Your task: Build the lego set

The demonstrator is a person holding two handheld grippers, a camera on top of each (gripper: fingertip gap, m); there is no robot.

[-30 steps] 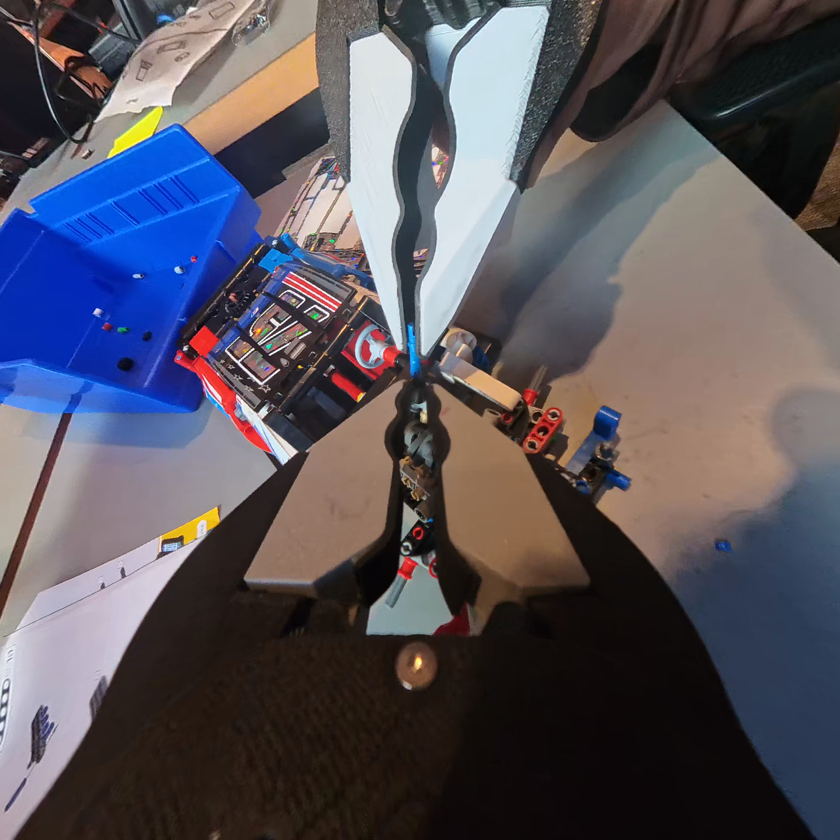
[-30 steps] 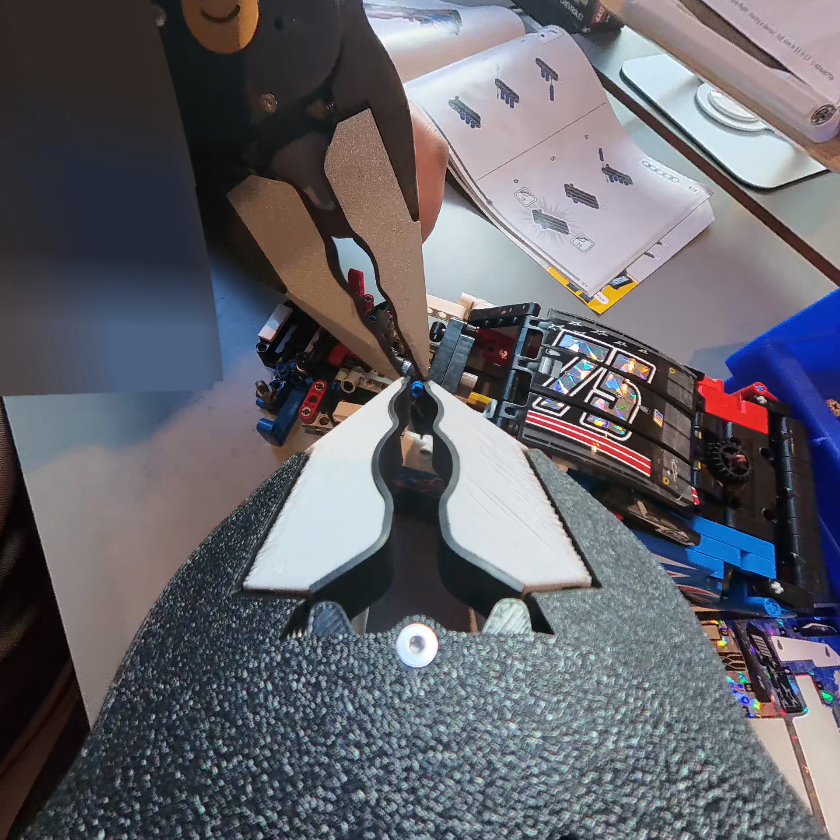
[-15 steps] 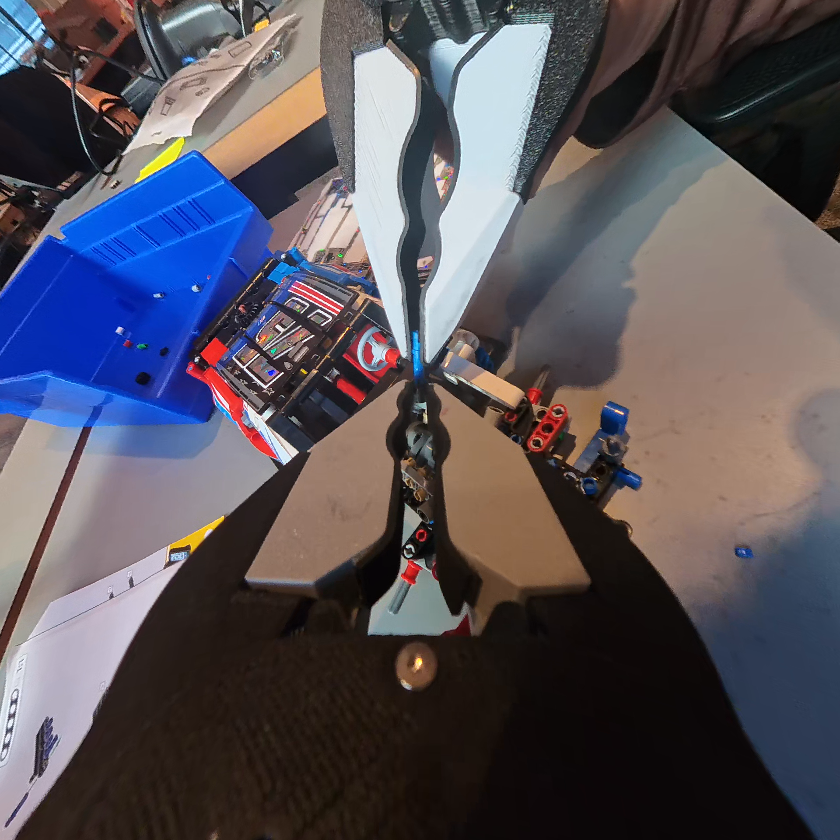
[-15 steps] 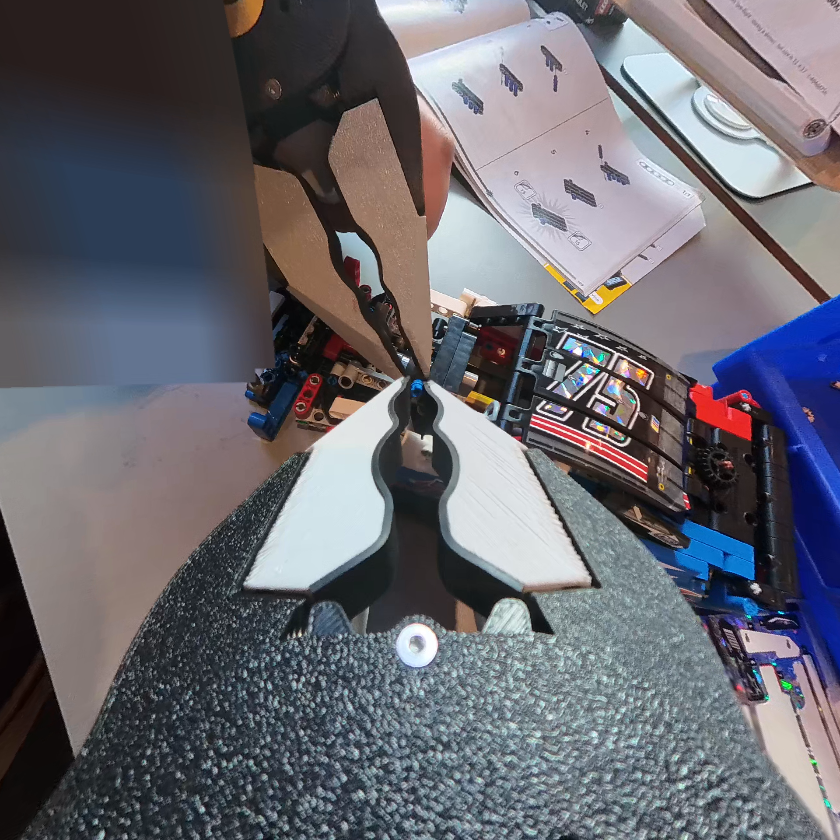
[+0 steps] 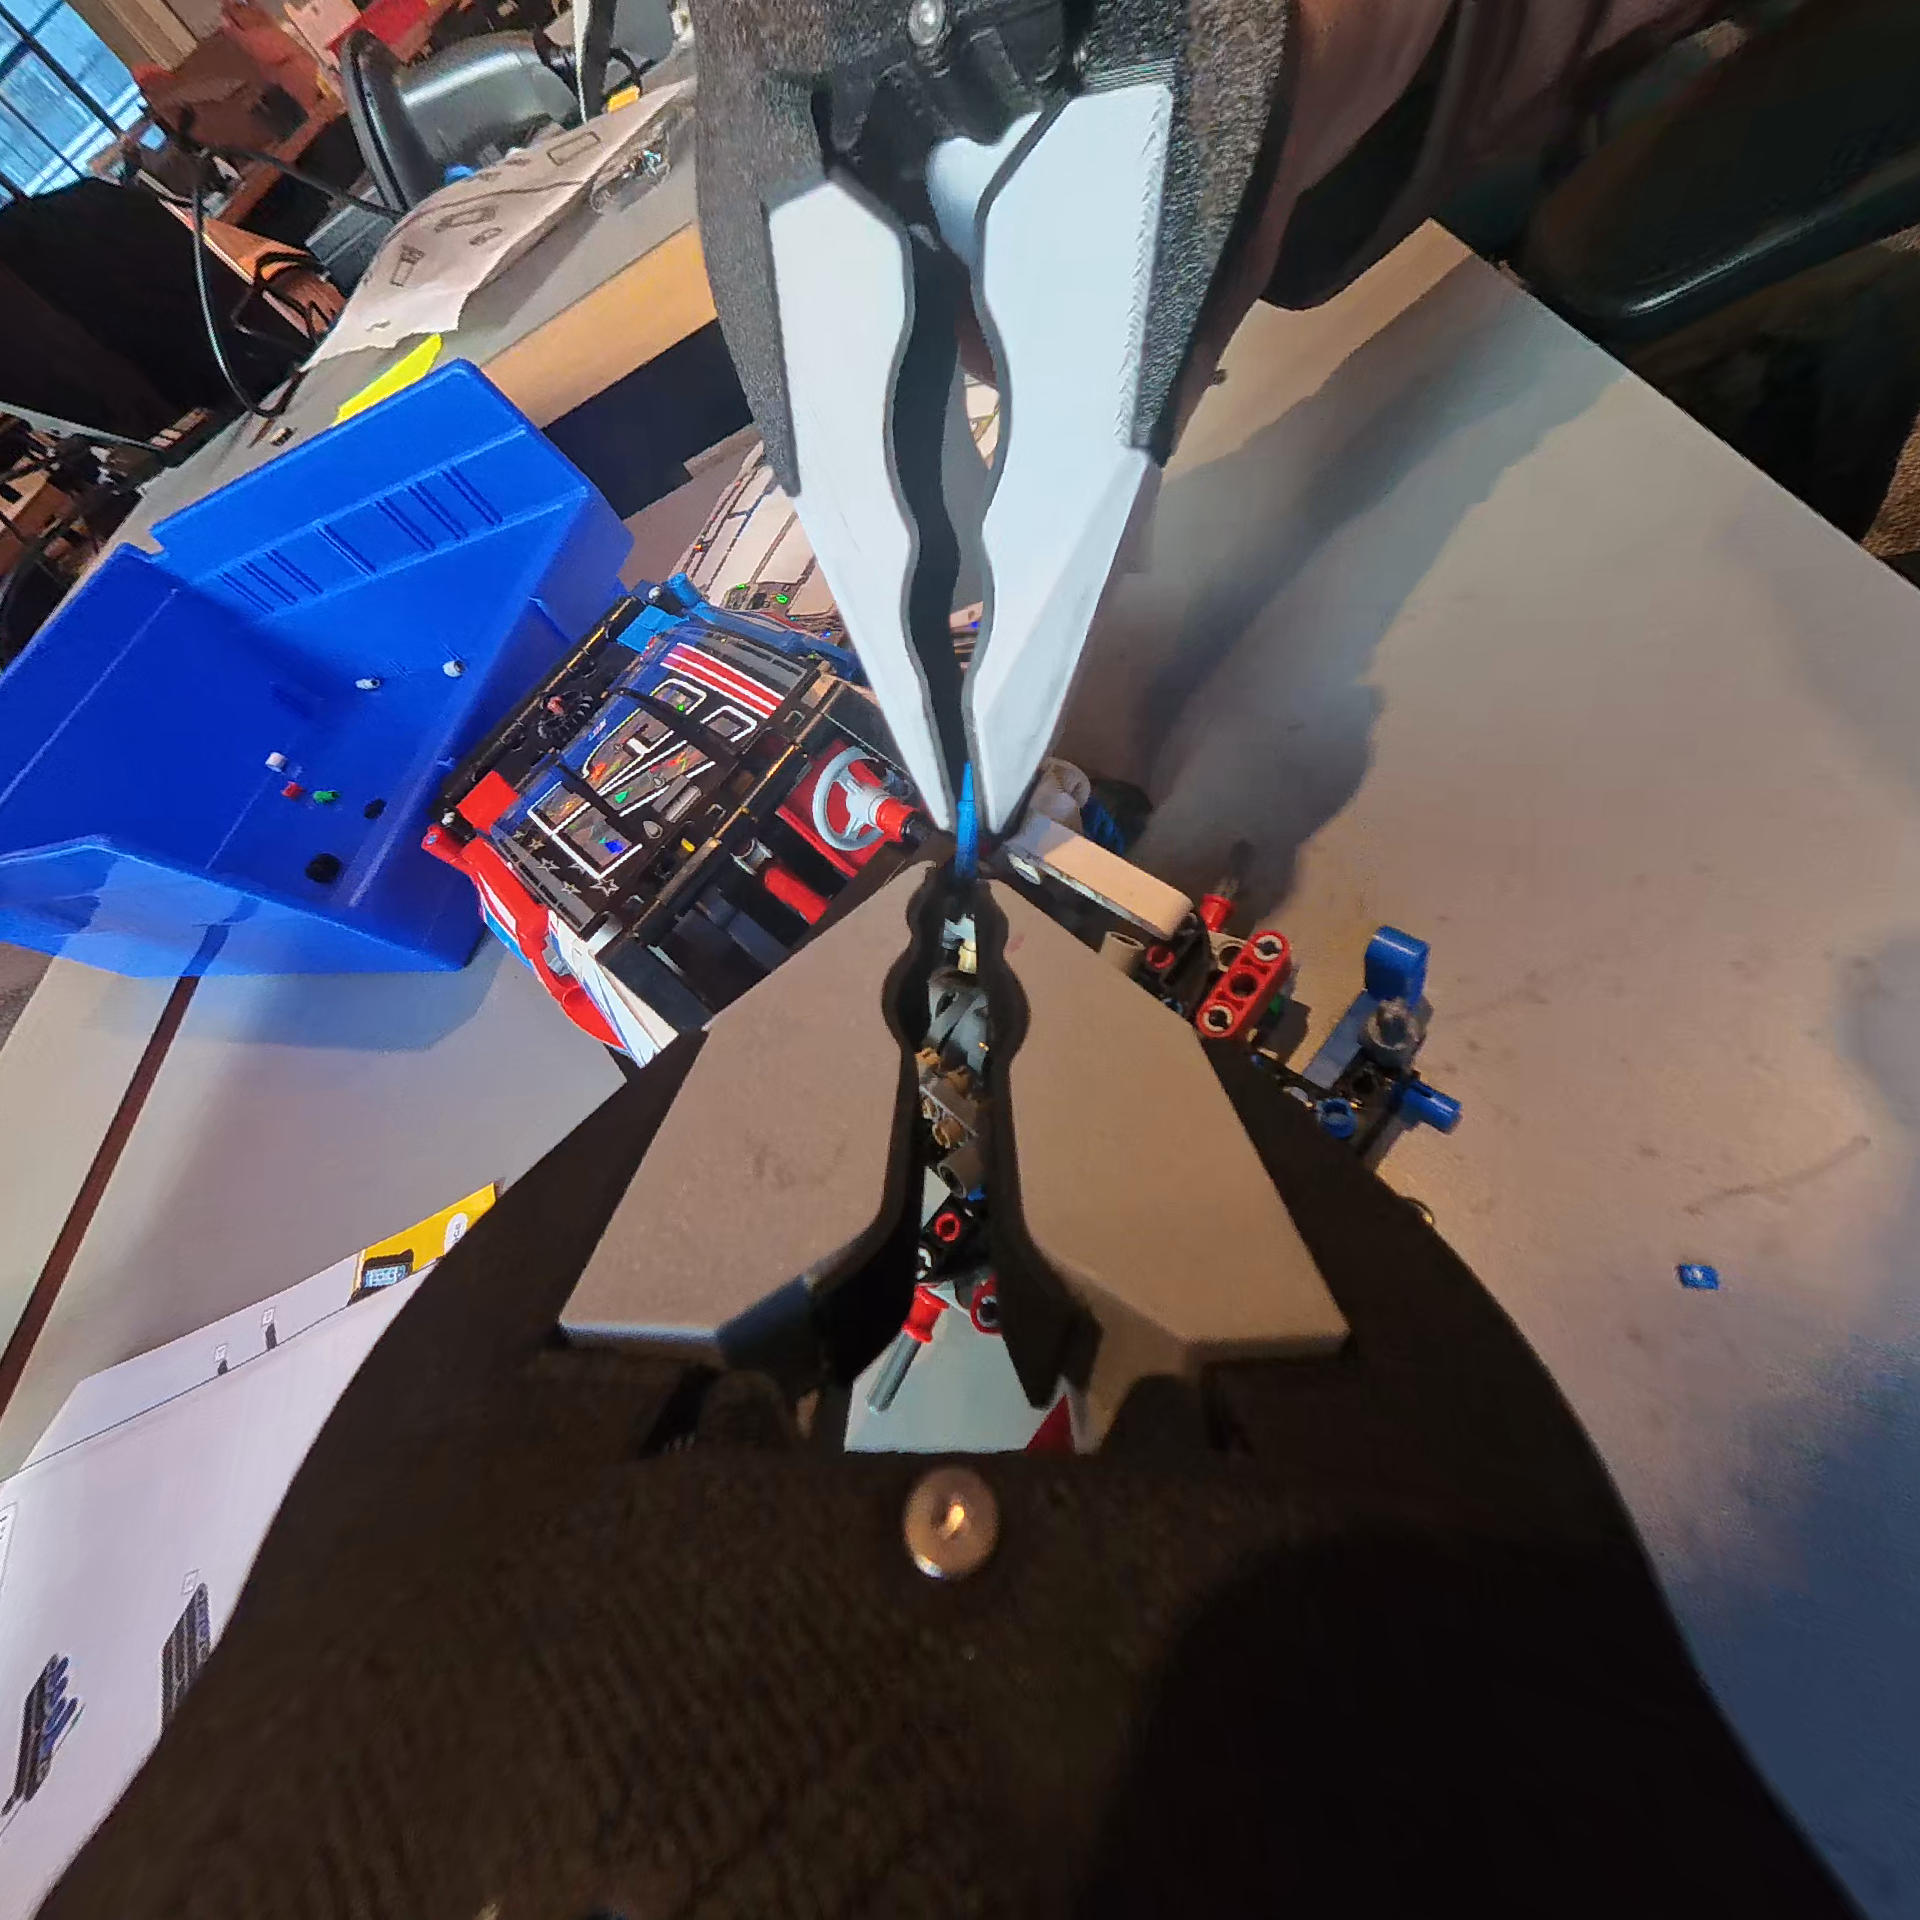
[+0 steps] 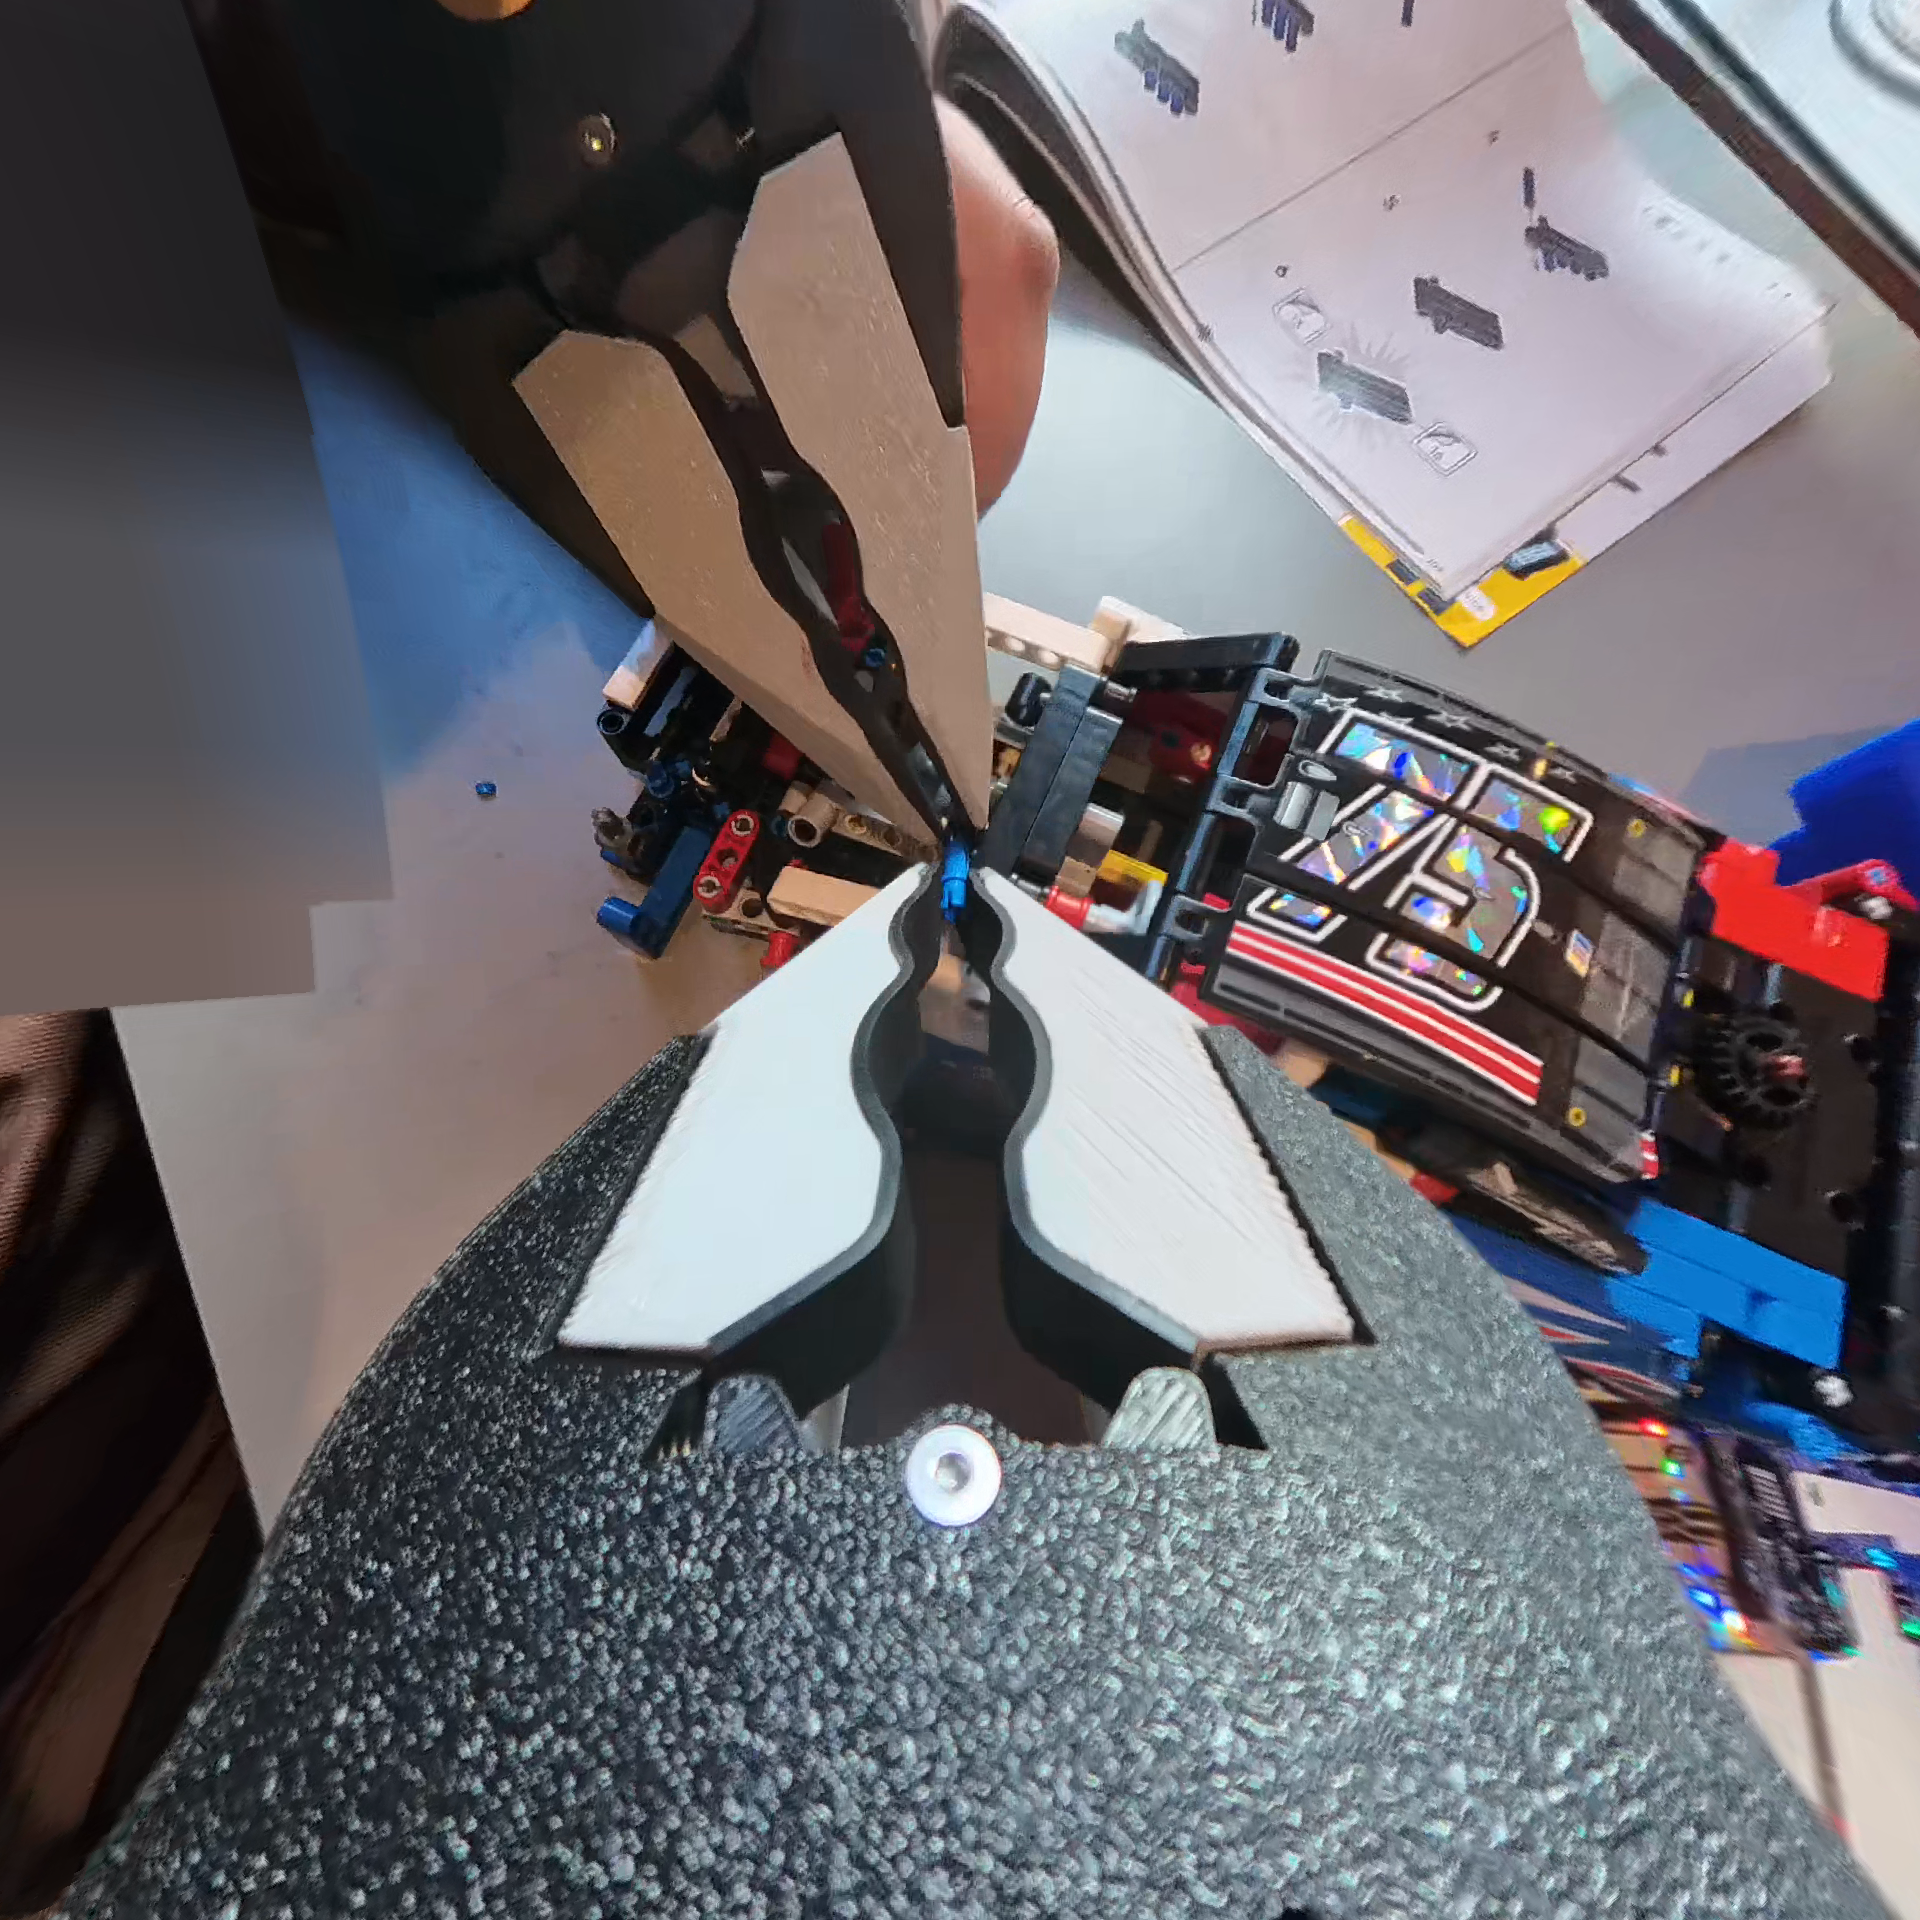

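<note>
My left gripper (image 5: pixel 961 883), with grey fingers, and my right gripper (image 6: pixel 951 883), with white fingers, meet tip to tip above the lego car. A small blue pin (image 5: pixel 966 821) sits between them; it also shows in the right wrist view (image 6: pixel 954 878). The right fingers are shut on one end, and the left tips (image 6: pixel 961 826) are closed at its other end. The black, red and blue car (image 5: pixel 644 821) with shiny stickers lies just behind the tips (image 6: pixel 1403 883). Its unfinished end with red and blue beams (image 5: pixel 1242 977) lies beneath them (image 6: pixel 727 862).
A blue bin (image 5: pixel 260 727) stands against the car's far side. An open instruction booklet (image 6: pixel 1455 312) lies beyond the car, near my left gripper (image 5: pixel 156 1507). A sticker sheet (image 6: pixel 1766 1538) lies by the car. A tiny blue piece (image 5: pixel 1696 1276) lies on the grey table (image 5: pixel 1558 675). The tips of both grippers are at nearly the same place.
Both grippers stay shut and tip to tip with the blue pin between them. The pair has shifted slightly over the car, and more of the pin shows between the tips.
</note>
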